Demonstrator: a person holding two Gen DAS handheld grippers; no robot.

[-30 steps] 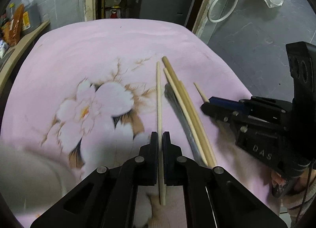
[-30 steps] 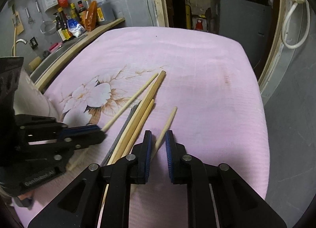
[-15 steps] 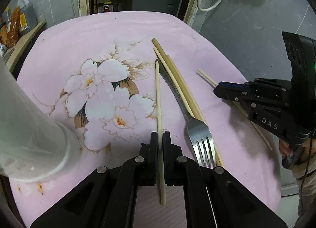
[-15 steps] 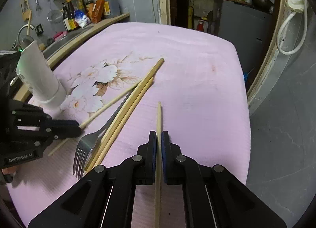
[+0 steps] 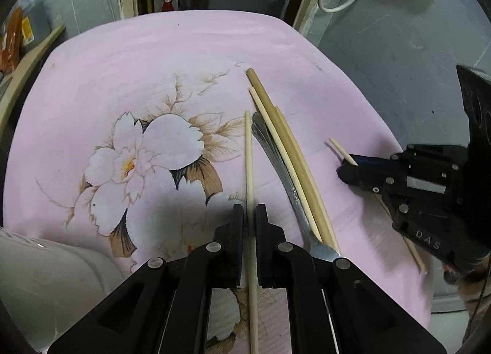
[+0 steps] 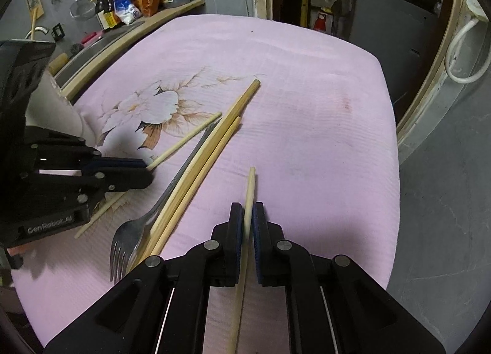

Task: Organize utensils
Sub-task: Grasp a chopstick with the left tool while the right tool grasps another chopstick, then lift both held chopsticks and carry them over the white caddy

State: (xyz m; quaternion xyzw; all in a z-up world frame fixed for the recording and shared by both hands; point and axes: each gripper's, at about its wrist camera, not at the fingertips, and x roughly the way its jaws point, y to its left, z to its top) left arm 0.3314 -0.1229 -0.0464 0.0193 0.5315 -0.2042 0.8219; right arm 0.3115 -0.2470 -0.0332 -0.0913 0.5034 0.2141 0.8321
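A pink floral cloth (image 5: 92, 77) covers the table and carries all the utensils. A white cylindrical container (image 5: 46, 277) stands at the near left corner of the cloth in the left wrist view. The left gripper (image 5: 249, 215) has its jaws pressed onto a pale chopstick (image 5: 248, 154), which runs between the pads and extends forward over the cloth. The right gripper (image 6: 248, 219) likewise pinches a second chopstick (image 6: 250, 185) between its jaws, the stick passing through the pads and pointing ahead. Between the two grippers, a metal fork (image 6: 135, 237) lies on the cloth with its tines toward the near edge. Two bamboo chopsticks (image 6: 214, 145) lie side by side, touching each other and resting just beside and partly over the fork handle.
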